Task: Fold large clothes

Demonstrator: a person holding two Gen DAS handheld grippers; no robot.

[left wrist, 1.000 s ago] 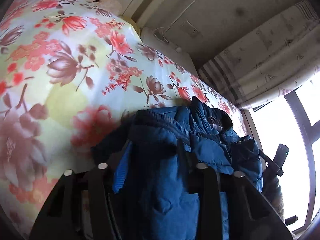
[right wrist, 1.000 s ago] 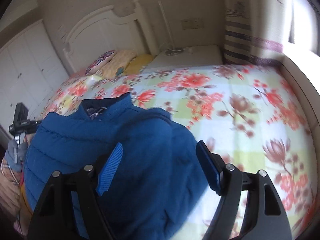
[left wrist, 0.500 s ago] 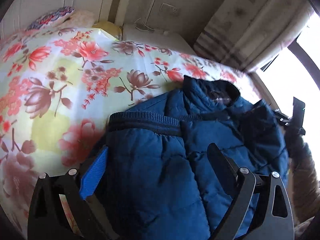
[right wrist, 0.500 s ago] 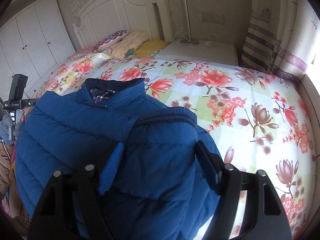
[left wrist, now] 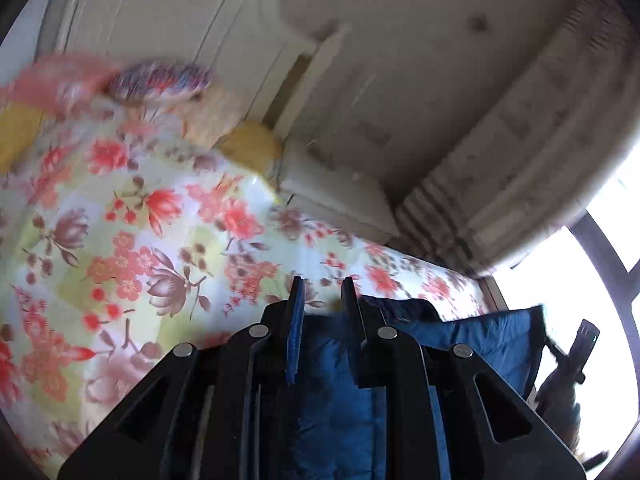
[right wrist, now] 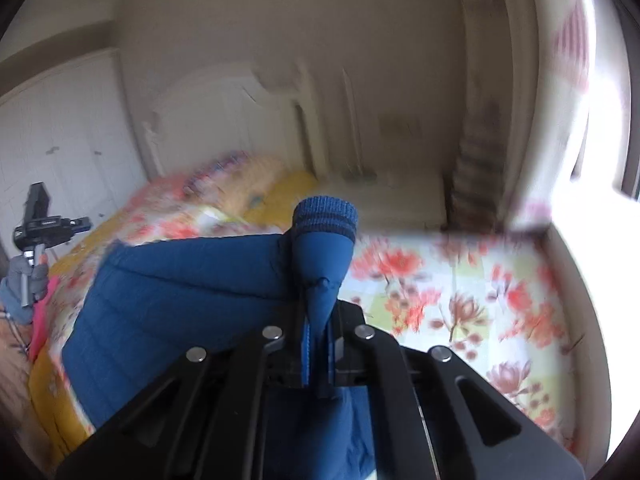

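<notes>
Blue quilted jacket (right wrist: 180, 288), lying flat on the floral bedspread (left wrist: 120, 240) half a second ago, is now rising off it in both views. Both grippers, gaping wide then, are now narrowed: the right gripper (right wrist: 318, 344) is pinching the sleeve below its ribbed cuff (right wrist: 325, 219), while the left gripper (left wrist: 320, 320) is clamping jacket fabric.

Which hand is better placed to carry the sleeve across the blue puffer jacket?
The right. Its gripper is shut on the sleeve with the ribbed knit cuff. The left gripper has narrow jaws at the blue puffer jacket, but a grip there is unclear.
</notes>
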